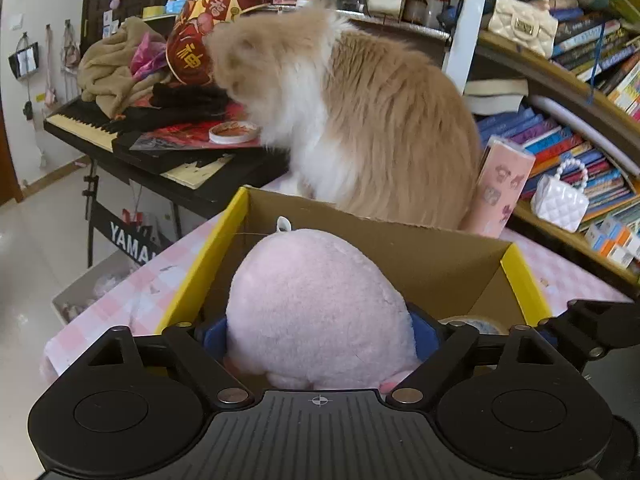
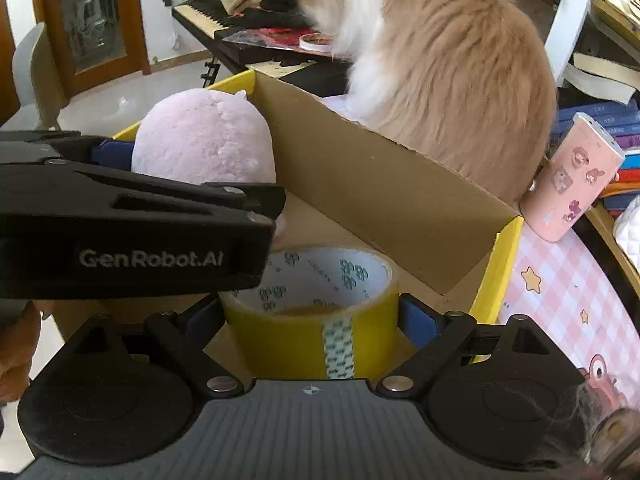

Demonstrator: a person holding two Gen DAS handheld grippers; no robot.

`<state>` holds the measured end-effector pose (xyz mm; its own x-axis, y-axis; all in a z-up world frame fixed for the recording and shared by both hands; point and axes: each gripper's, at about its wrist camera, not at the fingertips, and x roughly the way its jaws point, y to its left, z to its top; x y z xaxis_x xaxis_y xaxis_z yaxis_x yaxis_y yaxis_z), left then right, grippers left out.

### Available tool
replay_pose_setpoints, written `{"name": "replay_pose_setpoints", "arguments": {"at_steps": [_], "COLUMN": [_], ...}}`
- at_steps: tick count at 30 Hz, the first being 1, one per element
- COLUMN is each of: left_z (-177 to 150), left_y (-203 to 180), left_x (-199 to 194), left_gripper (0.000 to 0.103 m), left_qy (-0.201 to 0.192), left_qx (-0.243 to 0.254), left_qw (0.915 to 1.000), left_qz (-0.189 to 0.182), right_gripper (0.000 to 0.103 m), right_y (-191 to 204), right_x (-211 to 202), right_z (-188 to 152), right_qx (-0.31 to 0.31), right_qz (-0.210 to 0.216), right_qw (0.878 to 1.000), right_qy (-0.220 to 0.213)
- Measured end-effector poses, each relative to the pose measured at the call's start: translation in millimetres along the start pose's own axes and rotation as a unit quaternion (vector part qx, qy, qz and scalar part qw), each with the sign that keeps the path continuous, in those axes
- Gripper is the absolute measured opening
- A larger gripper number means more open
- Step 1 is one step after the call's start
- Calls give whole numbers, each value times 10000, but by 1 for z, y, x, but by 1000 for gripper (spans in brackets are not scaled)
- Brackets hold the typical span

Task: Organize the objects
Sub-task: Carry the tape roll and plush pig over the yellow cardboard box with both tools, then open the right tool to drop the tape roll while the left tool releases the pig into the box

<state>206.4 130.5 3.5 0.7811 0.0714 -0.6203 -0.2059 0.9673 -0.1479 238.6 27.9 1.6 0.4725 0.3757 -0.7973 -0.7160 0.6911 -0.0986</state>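
Note:
My left gripper (image 1: pixel 320 338) is shut on a pink plush toy (image 1: pixel 320 304) and holds it inside an open cardboard box with yellow edges (image 1: pixel 384 240). The plush also shows in the right wrist view (image 2: pixel 204 140), with the left gripper's black body in front of it. My right gripper (image 2: pixel 312 320) is shut on a yellow roll of tape (image 2: pixel 316 320), held inside the same box (image 2: pixel 380 188). Blue pads (image 2: pixel 418 320) press the roll's sides. A bit of the roll shows in the left wrist view (image 1: pixel 476 324).
A fluffy orange-and-white cat (image 1: pixel 360 108) sits right behind the box. A pink sticker-covered cup (image 2: pixel 572 176) stands at the box's right corner on the pink checked tablecloth (image 2: pixel 560 300). A cluttered keyboard (image 1: pixel 92 124) stands at the left, bookshelves (image 1: pixel 580 140) at the right.

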Motion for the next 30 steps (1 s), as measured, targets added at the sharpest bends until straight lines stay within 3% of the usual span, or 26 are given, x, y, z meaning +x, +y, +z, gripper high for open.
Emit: {"name": "replay_pose_setpoints", "arguments": {"at_steps": [8,13,19,22,25,30], "left_z": [-1,-5,-8,-6,-5,0], "left_y": [-2,-8,-17,-13,-8,-5], "left_x": [-1,-2,4,2,-10,-31], "left_gripper": [92,98,99,99,99,100], "left_qy": [-6,81,-1,27,-122,-385], "left_qx": [-44,109,401,310,183,97], "left_qw": [10000,9999,9991,9995,9991,9973], "left_qz": [59,23,124,-35,-365,-618], "right_gripper": [92,92,95,98,101,101], "right_y": [-1,12,5,2,5,0], "right_x": [-1,3,11,13,4,-24], "right_z": [-1,-5,-2,0,-3,-4], "right_qx": [-260,-1114,-1321,-1266,-1339,-1029], "right_qz": [51,-701,-1028,-826,-772,-530], "right_qw": [9996,9912,9858,9884,9873,9905], "right_qy": [-76,-153,-163,-122,-371,-744]}}
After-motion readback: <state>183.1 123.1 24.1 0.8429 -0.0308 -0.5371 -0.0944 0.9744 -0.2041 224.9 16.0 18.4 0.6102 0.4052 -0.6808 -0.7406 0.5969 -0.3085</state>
